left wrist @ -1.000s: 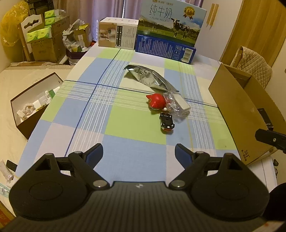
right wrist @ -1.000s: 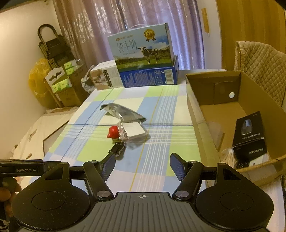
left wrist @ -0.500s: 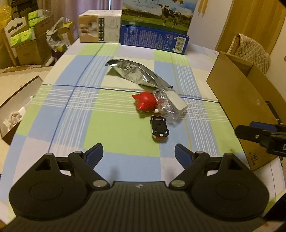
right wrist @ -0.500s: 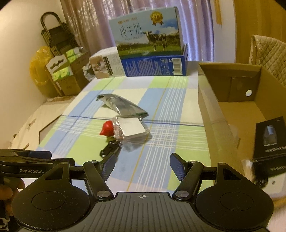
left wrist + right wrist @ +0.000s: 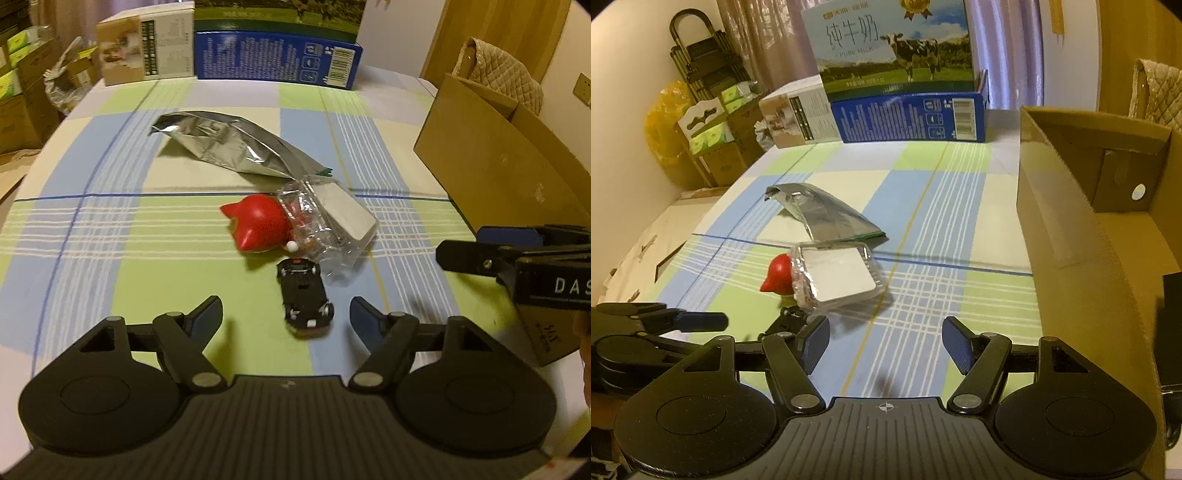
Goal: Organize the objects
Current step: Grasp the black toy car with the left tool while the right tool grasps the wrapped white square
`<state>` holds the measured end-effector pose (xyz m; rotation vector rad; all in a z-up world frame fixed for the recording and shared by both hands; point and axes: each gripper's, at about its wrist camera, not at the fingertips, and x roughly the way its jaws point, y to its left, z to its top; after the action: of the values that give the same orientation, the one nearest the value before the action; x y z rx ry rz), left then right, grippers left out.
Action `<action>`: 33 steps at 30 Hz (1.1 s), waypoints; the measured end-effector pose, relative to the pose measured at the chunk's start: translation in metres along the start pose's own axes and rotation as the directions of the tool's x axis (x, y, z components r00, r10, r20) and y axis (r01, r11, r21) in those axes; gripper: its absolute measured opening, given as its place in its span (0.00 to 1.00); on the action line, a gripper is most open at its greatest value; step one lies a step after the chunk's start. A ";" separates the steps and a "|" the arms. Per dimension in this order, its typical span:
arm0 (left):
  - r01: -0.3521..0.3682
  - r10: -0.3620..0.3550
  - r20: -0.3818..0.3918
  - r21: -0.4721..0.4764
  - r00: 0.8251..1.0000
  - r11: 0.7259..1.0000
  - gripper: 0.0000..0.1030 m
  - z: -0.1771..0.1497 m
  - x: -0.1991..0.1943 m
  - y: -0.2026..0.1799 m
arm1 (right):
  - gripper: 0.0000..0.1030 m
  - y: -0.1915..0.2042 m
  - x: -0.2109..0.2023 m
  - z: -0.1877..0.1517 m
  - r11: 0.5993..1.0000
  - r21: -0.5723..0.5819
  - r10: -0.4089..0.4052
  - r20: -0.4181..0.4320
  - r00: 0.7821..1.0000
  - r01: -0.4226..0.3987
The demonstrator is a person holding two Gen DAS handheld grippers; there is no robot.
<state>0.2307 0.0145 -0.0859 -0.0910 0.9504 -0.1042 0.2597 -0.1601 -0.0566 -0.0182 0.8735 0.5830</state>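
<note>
A small black toy car (image 5: 304, 297) lies on the checked tablecloth just ahead of my open left gripper (image 5: 286, 317), slightly right of its centre line. Behind the car sit a red cat-eared figure (image 5: 258, 225), a clear plastic case (image 5: 327, 221) and a crumpled silver foil bag (image 5: 229, 146). My right gripper (image 5: 884, 345) is open and empty, low over the cloth. The clear case (image 5: 836, 275) and red figure (image 5: 777, 277) lie ahead-left of it; the car (image 5: 786, 321) is partly hidden behind its left finger.
An open cardboard box (image 5: 1082, 229) stands along the table's right side, holding a dark item at its edge. A blue milk carton (image 5: 277, 55) and a small beige box (image 5: 146, 48) stand at the table's far end. Stacked boxes (image 5: 713, 147) fill the floor left.
Both grippers have moved forward and lower toward the cluster of objects. The toy car now lies close between the left gripper's fingertips. Both stay open.
</note>
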 end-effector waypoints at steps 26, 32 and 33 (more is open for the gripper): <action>-0.024 0.024 0.006 0.041 1.000 0.999 0.26 -0.002 0.004 0.044 | 0.63 0.022 0.039 0.016 0.989 -0.121 0.092 0.017 0.996 -0.090; -0.029 0.029 0.023 0.018 0.999 0.999 0.26 -0.003 0.003 0.052 | 0.73 0.032 0.068 0.026 0.975 -0.178 0.132 -0.014 0.991 -0.132; -0.029 0.029 0.024 0.021 0.999 0.999 0.26 -0.003 0.003 0.052 | 0.77 0.033 0.074 0.027 0.974 -0.186 0.130 -0.024 0.991 -0.133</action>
<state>0.2328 0.0659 -0.0969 -0.0589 0.9268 -0.0864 0.3000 -0.0907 -0.0851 -0.1350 0.8331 0.7886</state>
